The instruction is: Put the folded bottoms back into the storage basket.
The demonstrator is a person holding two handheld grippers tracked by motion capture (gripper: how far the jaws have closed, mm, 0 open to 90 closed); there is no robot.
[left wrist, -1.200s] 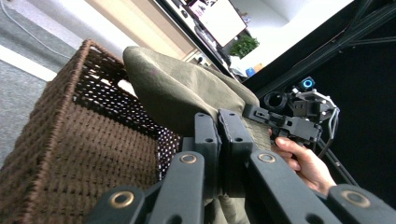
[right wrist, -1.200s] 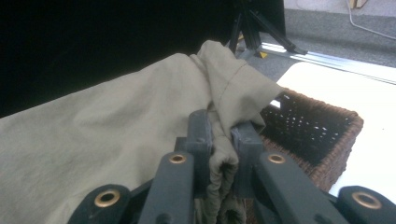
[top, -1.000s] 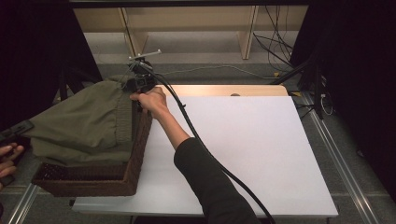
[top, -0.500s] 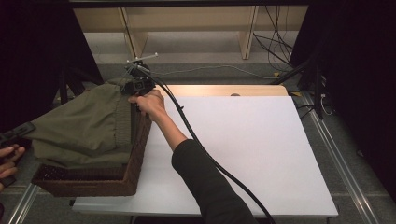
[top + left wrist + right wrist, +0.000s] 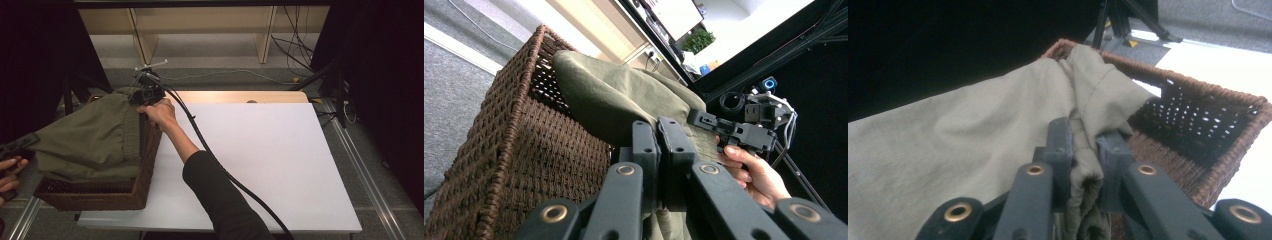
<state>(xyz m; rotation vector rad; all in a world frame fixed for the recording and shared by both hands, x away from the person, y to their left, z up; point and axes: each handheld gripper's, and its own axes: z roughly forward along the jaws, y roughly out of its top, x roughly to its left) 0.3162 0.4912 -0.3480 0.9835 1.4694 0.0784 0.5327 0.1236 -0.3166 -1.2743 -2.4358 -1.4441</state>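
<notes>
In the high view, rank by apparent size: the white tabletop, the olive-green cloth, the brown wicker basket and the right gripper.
1. White tabletop, clearly largest.
2. Olive-green cloth.
3. Brown wicker basket; the cloth hides much of it, so places 2 and 3 are unsure.
4. Right gripper, smallest, though it sits farthest from the camera.

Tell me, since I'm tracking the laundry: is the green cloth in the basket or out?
Partly in: the green cloth is stretched over the wicker basket, its lower folds inside, both ends gripped above the rim.
</notes>
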